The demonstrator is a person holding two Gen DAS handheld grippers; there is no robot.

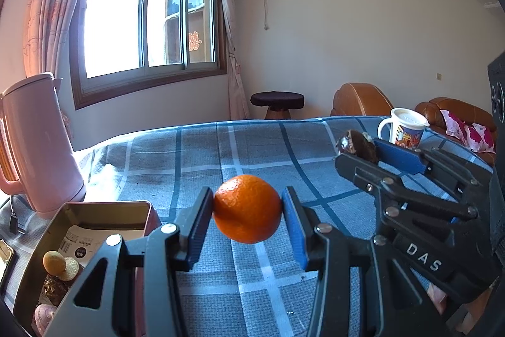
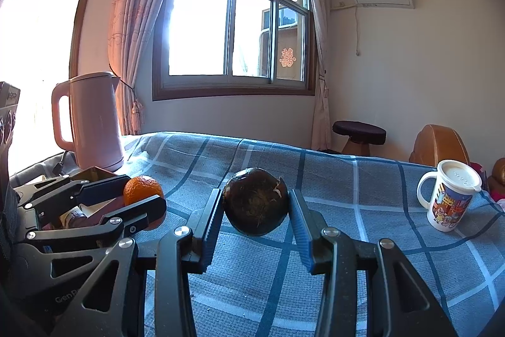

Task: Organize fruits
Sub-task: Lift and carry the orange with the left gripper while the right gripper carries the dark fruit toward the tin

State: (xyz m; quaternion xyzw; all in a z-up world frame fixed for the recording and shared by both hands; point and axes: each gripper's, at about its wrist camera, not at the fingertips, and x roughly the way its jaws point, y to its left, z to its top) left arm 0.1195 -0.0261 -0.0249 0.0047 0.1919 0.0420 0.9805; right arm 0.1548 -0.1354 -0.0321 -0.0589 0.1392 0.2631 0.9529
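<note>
Bright room, bench under blue checked cloth (image 1: 252, 147). Open rectangular metal tin (image 1: 94, 210) at left already has few small fruits. Left hand-held gripper (image 1: 247, 210) pinching round orange mandarin (image 1: 247, 207) in air beside tin; right hand-held gripper (image 2: 255, 207) pinching dark brown round fruit (image 2: 255, 204). Both point slightly down; both fruits not yet placed.

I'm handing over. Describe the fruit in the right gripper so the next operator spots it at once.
Over the blue checked tablecloth, right of the pink kettle, the right gripper clamps a dark fruit. It is round, brown-black and rough-skinned, unlike the bright orange held by the left gripper.
</note>
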